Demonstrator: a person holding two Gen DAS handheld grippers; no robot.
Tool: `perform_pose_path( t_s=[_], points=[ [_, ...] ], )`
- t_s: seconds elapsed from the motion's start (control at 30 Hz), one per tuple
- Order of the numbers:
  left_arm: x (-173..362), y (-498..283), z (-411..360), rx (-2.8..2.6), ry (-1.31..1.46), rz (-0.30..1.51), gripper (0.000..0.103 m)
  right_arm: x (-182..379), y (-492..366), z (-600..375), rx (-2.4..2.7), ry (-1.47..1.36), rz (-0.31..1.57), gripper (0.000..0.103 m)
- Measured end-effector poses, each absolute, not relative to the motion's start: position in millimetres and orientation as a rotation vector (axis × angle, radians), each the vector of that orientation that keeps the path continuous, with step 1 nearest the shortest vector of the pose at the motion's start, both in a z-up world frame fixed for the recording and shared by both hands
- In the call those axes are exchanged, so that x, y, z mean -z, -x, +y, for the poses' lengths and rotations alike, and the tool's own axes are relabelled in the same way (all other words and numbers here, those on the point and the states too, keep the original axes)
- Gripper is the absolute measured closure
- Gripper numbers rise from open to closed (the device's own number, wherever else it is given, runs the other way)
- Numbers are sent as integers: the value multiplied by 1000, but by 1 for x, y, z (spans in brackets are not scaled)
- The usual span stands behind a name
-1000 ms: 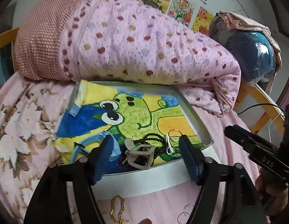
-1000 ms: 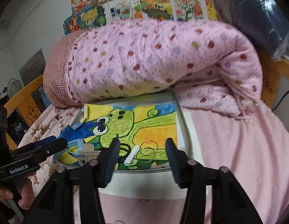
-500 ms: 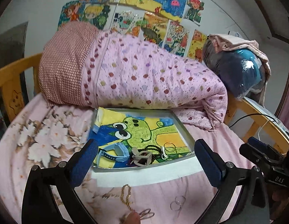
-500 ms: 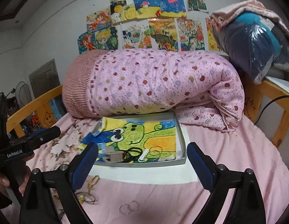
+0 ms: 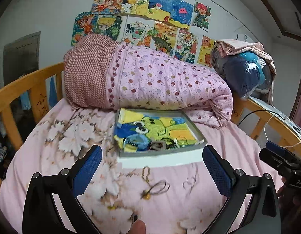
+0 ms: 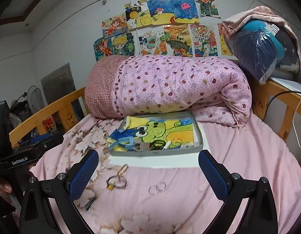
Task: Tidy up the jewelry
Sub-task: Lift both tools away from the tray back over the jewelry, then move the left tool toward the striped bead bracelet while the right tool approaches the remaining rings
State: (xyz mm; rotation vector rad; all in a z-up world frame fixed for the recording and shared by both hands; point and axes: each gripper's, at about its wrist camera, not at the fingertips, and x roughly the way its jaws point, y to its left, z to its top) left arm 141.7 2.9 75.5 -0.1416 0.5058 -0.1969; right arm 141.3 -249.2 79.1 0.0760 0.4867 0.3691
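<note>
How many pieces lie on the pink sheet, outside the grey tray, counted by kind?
Gold chain: 1
Loop with yellow bead: 1
Clear rings: 2
Dark hair clip: 1
Total: 5

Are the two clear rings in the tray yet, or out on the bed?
Out. The two rings lie side by side on the pink sheet, nearer the camera than the tray, between the open right claw's fingers.

Quilt [image 6: 170, 85]: pink, multicoloured dots. Bedsheet [image 6: 238, 165]: pink, white floral. Tray [image 6: 156, 153]: grey; liner [image 6: 162, 130] yellow-blue, green frog. Pads [image 6: 83, 175]: blue.
</note>
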Motion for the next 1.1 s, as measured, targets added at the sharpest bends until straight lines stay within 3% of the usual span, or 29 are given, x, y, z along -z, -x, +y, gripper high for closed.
perform_pose_path(
  t_s=[0.5,1.1],
  points=[
    [-32,-60,16,172,70,604,2,-35,-79,-248,-368,-80,607,0],
    [33,-54,18,146,11,779,2,32,-81,-248,-324,-76,822,0]
  ],
)
